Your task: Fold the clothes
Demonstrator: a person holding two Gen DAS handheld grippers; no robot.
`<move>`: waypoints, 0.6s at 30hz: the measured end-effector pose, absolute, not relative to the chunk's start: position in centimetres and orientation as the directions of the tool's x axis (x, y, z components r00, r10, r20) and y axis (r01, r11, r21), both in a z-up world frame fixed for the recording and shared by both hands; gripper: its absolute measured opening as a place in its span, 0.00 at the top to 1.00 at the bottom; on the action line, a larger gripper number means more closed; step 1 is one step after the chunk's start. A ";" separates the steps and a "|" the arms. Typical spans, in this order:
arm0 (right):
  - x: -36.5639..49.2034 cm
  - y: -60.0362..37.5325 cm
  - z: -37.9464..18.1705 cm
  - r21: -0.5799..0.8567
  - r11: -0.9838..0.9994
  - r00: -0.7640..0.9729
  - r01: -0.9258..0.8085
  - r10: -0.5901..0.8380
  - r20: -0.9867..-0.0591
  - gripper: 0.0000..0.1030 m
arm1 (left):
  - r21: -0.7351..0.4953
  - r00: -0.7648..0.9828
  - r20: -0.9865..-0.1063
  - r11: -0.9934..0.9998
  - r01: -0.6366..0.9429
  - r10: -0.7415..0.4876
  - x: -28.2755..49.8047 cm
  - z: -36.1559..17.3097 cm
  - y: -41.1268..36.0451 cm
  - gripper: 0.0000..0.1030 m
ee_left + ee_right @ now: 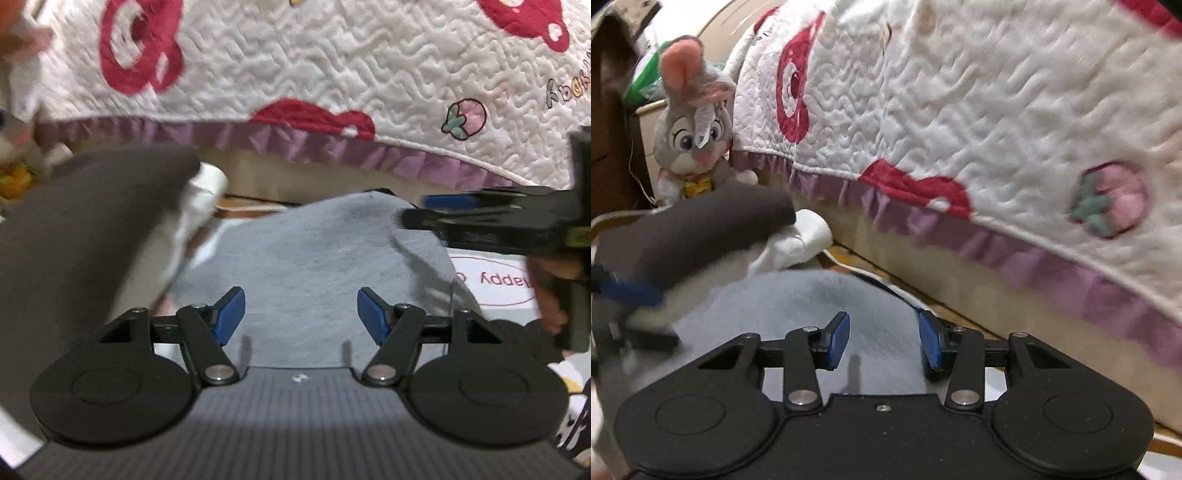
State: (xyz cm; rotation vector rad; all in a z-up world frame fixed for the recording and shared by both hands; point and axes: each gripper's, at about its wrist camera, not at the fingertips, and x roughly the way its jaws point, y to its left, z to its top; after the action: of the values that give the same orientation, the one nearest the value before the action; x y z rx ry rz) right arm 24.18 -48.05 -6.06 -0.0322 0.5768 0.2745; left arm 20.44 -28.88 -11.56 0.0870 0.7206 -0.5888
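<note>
Both pairs of jaws are spread wide, and nothing is gripped between them. Seen from the left wrist camera, the left gripper (301,314) is held low over a grey garment (306,266), its blue pads (231,314) well apart with bare grey cloth showing between them. The garment is spread flat on the floor in front of a bed. The right gripper (436,210) is seen entering from the right side of that view, its black fingers reaching to the garment's far right edge; it is blurred, and whether it touches the cloth cannot be told. Part of a hand (550,288) is seen behind it.

In the right wrist view, the right gripper (884,341) is likewise held above the grey garment (798,306), blue pads (837,339) apart and empty. To the left, a dark brown pillow-like bundle (701,225) is seen lying over something white (798,240), beside the garment. A blurred blue pad of the left gripper (631,293) is visible at the left edge.

A white quilted bedspread (332,62) with red shapes, a strawberry motif (465,118) and a purple ruffled hem is draped down the bed side. Near its right edge, partial coloured lettering is seen but cannot be read with certainty. On a white sheet (498,280) just right of the garment, the word "Happy" is printed upside down inside a red oval. A grey plush rabbit (694,125) with a hang tag on its forehead is propped at the bed's corner.
</note>
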 end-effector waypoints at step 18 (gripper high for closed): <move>24.0 -59.7 -10.0 0.587 0.810 0.639 -0.017 0.460 -0.616 0.35 | -0.288 0.536 -0.719 0.891 0.351 -0.443 20.4 -15.7 -21.2 0.32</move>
State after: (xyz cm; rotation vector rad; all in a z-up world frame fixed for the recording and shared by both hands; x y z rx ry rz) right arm 23.97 -59.70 -9.99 0.5783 0.8421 0.2897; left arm 20.41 -21.21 -15.70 -0.1129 0.8874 -0.4740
